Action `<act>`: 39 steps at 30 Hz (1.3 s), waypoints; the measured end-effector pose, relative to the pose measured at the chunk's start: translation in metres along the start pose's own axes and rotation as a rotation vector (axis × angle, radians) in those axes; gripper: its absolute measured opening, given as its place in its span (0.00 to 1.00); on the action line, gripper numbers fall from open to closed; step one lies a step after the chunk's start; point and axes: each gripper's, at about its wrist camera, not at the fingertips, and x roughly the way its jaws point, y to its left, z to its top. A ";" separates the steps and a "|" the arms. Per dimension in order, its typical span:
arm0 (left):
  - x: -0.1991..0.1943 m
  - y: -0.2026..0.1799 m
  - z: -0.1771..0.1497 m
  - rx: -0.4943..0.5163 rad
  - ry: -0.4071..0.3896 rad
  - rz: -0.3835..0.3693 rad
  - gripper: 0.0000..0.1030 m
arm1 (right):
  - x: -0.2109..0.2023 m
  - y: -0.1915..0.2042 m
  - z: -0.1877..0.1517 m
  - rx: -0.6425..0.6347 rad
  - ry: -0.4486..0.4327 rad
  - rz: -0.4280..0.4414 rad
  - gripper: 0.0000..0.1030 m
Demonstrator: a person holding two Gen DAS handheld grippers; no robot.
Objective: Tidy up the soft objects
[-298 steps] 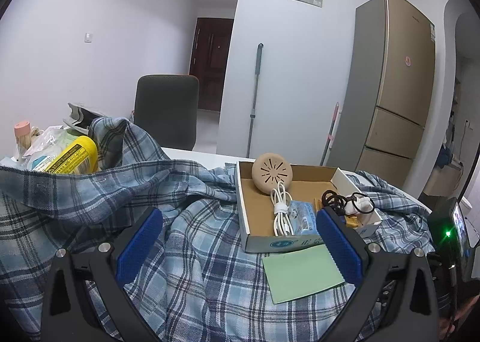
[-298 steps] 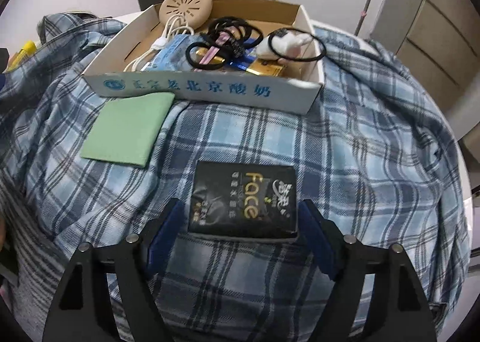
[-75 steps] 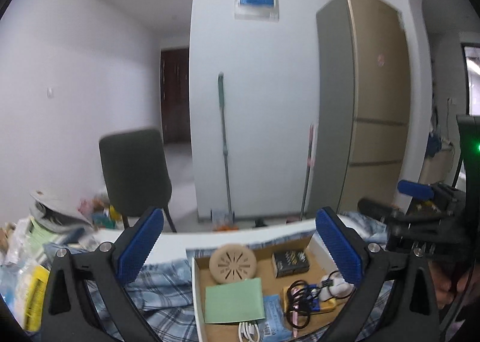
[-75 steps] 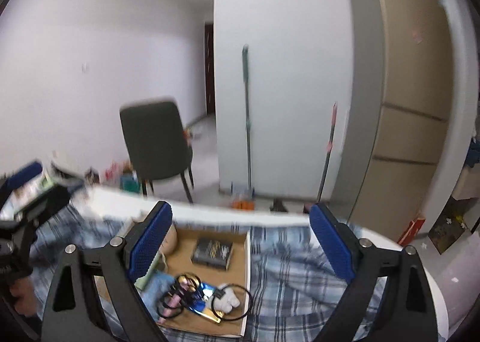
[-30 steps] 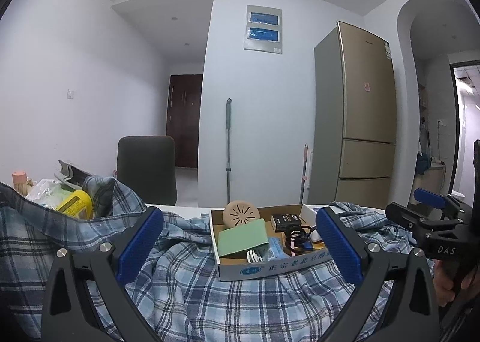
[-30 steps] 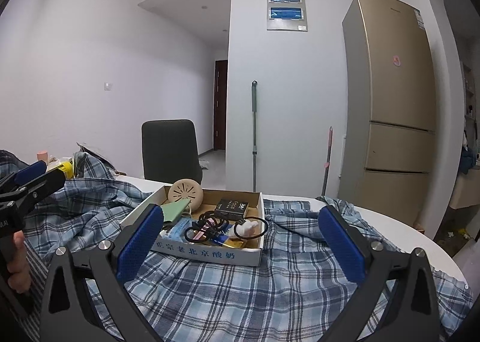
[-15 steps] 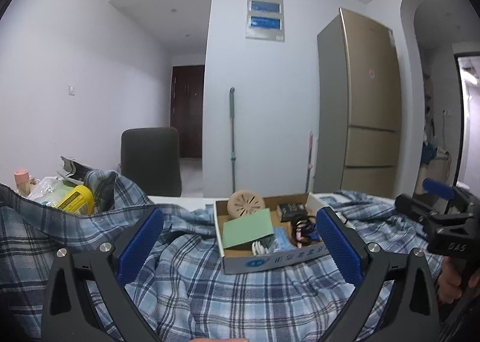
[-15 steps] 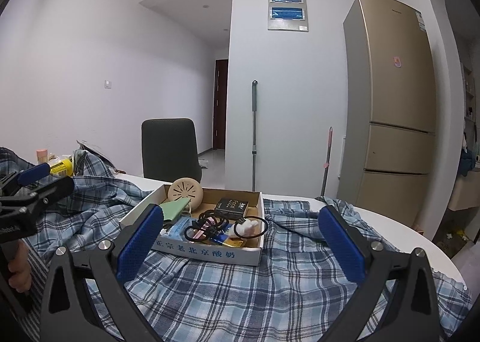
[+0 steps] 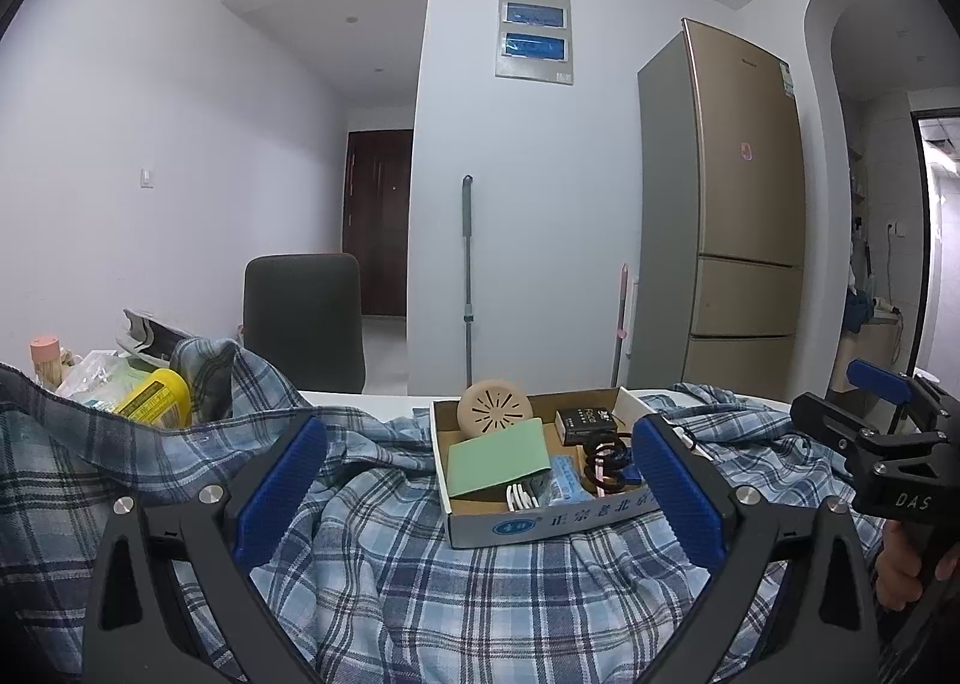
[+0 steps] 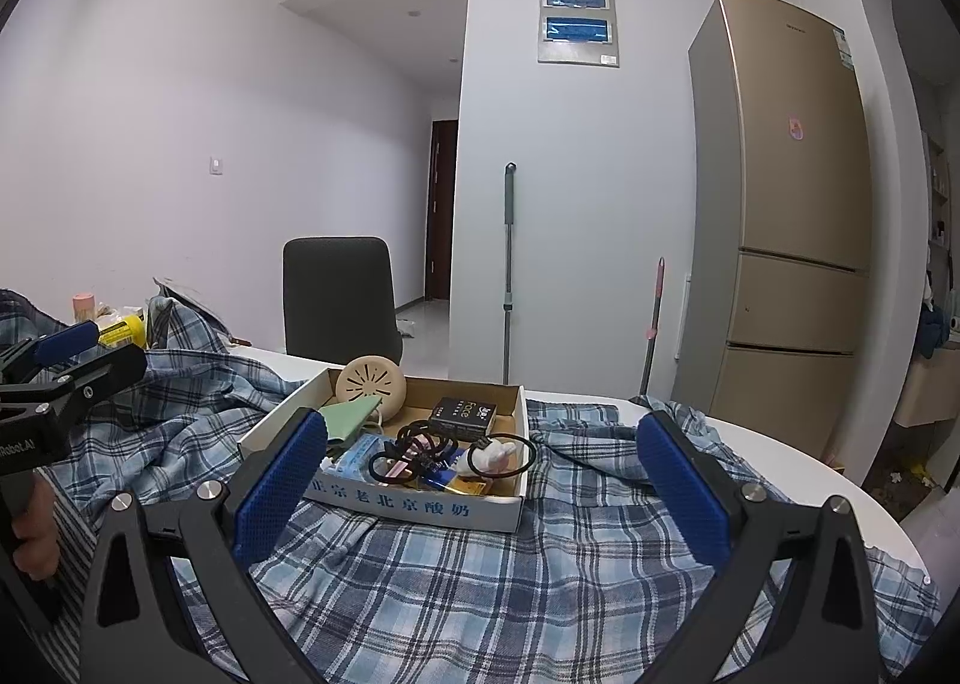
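- A shallow white cardboard box with blue print on its front wall (image 9: 543,522) sits on a rumpled blue-and-white plaid cloth (image 9: 450,594) that covers a white round table (image 10: 810,480); the box serves as landmark below.
- Inside the box, one flat pale-green sheet (image 9: 499,457) leans tilted at the left side, its upper edge resting against one round beige slotted disc (image 9: 495,413) in the back left corner.
- One small black packet with gold lettering (image 10: 463,412) lies flat at the back of the box, long axis running across it.
- A tangle of black hair bands (image 10: 414,453) lies near the front; the count cannot be told. A coiled white cable (image 9: 521,495) sits at the front left.
- Left of the box, the cloth bunches up over one yellow canister (image 9: 155,397).
- Behind the box stand one dark grey chair (image 10: 339,297), one grey mop handle (image 10: 509,270) and one gold refrigerator (image 10: 786,216).
- The left gripper (image 9: 480,498) hovers in front of the box, its blue-padded fingers (image 9: 282,486) spread wide and empty.
- The right gripper (image 10: 483,492) is likewise in front of the box, spread wide, holding nothing.
- Nothing stands between either gripper and the box.
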 end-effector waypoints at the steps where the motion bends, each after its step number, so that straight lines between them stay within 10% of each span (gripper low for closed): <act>1: 0.000 0.001 0.000 -0.004 0.000 0.000 1.00 | 0.000 0.000 0.000 0.000 0.000 0.000 1.00; 39: -0.011 0.000 0.002 -0.007 -0.024 -0.011 1.00 | -0.004 0.005 0.001 -0.005 -0.013 -0.004 1.00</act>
